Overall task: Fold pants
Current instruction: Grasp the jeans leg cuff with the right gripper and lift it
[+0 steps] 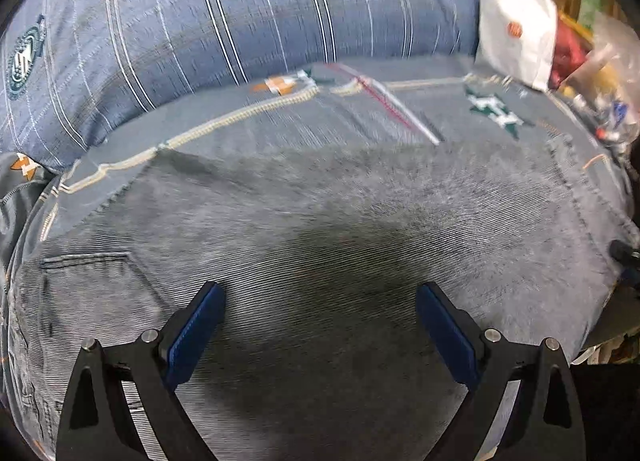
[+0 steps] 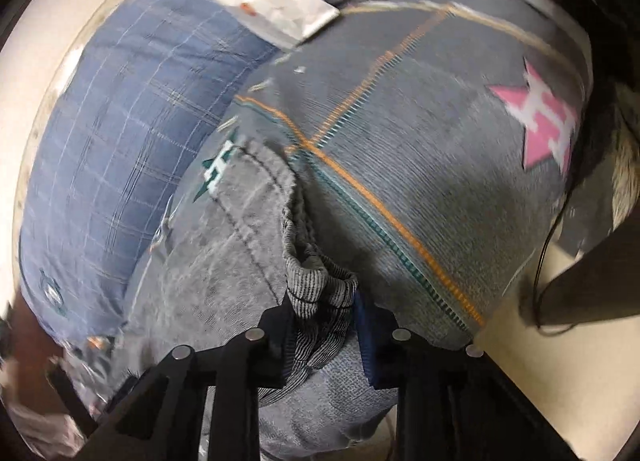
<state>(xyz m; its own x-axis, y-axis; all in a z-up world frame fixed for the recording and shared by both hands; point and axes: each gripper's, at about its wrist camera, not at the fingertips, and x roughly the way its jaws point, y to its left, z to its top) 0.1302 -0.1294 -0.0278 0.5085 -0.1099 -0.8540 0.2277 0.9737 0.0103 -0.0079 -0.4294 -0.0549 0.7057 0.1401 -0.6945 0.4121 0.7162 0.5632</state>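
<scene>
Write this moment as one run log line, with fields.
task: fold pants | left gripper: open above pants | right gripper: shut on pants edge | surface: patterned blanket

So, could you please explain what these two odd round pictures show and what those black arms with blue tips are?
Each picture comes from a wide-angle camera fixed on a hand-held pair of tongs, looking along its two fingers; a person carries one in each hand. The left tongs stand open above grey pants, holding nothing. The right tongs pinch a bunched edge of the same pants. The pants lie on a grey patterned cover, beside a blue striped pillow and a white bag.
</scene>
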